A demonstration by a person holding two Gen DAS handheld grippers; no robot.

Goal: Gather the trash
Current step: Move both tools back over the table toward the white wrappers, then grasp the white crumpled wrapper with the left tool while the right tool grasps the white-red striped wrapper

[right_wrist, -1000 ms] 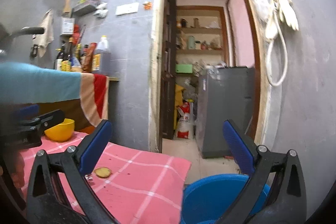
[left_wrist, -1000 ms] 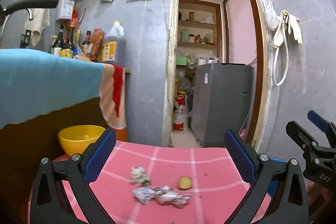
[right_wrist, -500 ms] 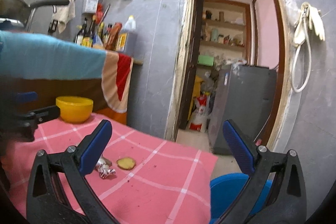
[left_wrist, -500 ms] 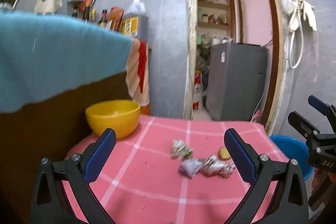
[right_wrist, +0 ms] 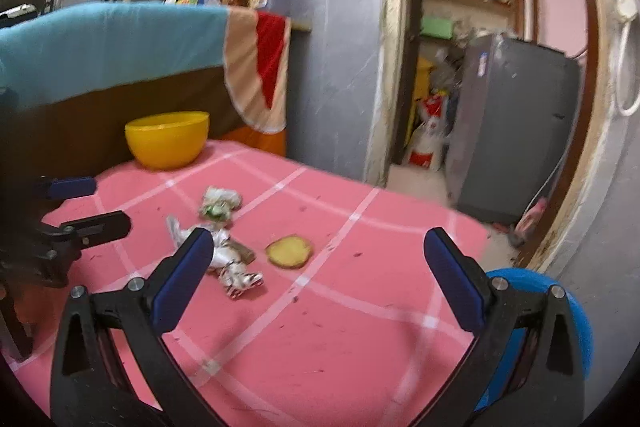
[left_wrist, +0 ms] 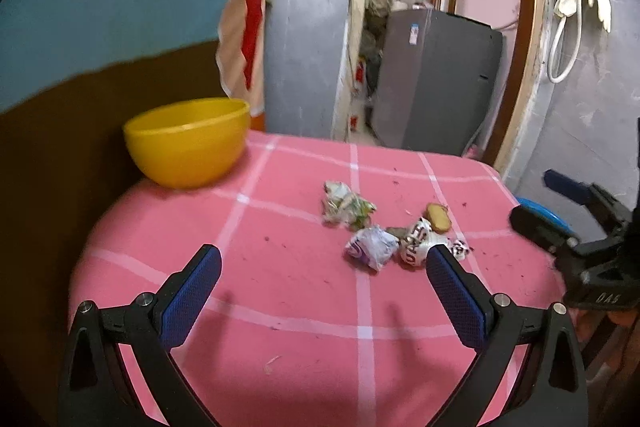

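On the pink cloth crumpled wrappers string left-to-right; both hand-held grippers gape, empty.

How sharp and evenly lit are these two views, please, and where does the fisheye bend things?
Left wrist view: wrappers fairly sharp, soft shadows on the pink cloth, door frame bowed. Right wrist view: slight blur on the wrappers and potato slice, dim corners, bucket stretched at the edge.
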